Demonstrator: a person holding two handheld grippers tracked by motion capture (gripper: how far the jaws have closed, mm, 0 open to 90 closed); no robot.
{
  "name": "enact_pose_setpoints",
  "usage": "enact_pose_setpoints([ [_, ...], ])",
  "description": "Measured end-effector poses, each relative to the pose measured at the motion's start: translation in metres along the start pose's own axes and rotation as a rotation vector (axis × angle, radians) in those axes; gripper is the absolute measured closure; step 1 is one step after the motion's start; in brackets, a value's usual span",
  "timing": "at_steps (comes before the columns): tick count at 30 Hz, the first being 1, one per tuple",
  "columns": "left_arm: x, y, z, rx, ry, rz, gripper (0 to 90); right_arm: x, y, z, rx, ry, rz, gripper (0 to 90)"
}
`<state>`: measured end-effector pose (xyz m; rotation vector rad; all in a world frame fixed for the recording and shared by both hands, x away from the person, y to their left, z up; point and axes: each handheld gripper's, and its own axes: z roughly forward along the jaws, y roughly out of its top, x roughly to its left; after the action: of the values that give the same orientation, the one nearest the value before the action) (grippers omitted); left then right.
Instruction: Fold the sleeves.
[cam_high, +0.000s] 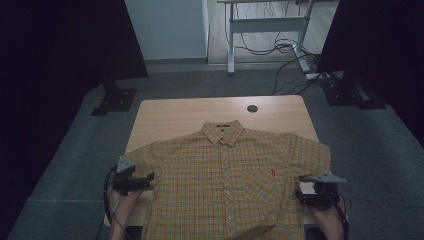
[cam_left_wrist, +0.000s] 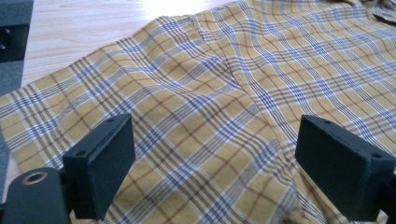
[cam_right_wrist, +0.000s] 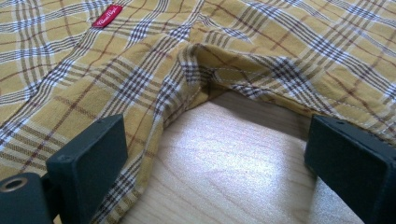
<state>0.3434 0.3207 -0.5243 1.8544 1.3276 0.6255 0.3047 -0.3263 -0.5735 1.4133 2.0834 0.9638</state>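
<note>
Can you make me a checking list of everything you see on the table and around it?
Surface: wooden table, pale top, round dark hole near its far edge.
Job's things: yellow plaid shirt spread flat, buttoned, collar at the far side, small red tag on the chest pocket.
Clutter: nothing seen.
Grippers: left gripper open beside one sleeve; right gripper open at the other armpit; neither holds cloth.
Cables: one trails from each gripper; loose wires on the floor behind.
Surroundings: grey carpet, black screens on stands, a desk frame.

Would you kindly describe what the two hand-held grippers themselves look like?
Both are black. The left gripper and right gripper each carry a grey three-cornered plate on top and trail a dark cable. Up close, the jaws are flat, rectangular black blocks with small screw holes.
</note>
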Motion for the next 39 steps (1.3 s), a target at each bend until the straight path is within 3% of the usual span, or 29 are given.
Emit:
enact_pose_setpoints([
  [5,0.007,0.003,0.003,-0.011,0.005,-0.023,13.0,0.0,0.0,0.0,0.0,0.001,0.0,5.5],
  [16,0.018,0.009,0.019,0.004,0.044,-0.026,13.0,0.0,0.0,0.0,0.0,0.002,-0.001,5.4],
  [26,0.033,0.008,0.032,0.021,0.105,-0.051,17.0,0.0,0.0,0.0,0.0,0.003,-0.002,5.3],
  [32,0.043,0.002,0.038,0.037,0.151,-0.088,19.8,0.0,0.0,0.0,0.001,0.004,-0.002,5.3],
  [35,0.046,-0.002,0.041,0.041,0.154,-0.109,20.3,0.0,0.0,0.0,0.0,0.004,-0.003,5.3],
  [39,0.044,-0.002,0.041,0.05,0.187,-0.09,25.1,0.0,0.0,0.0,0.001,0.003,-0.003,5.3],
])
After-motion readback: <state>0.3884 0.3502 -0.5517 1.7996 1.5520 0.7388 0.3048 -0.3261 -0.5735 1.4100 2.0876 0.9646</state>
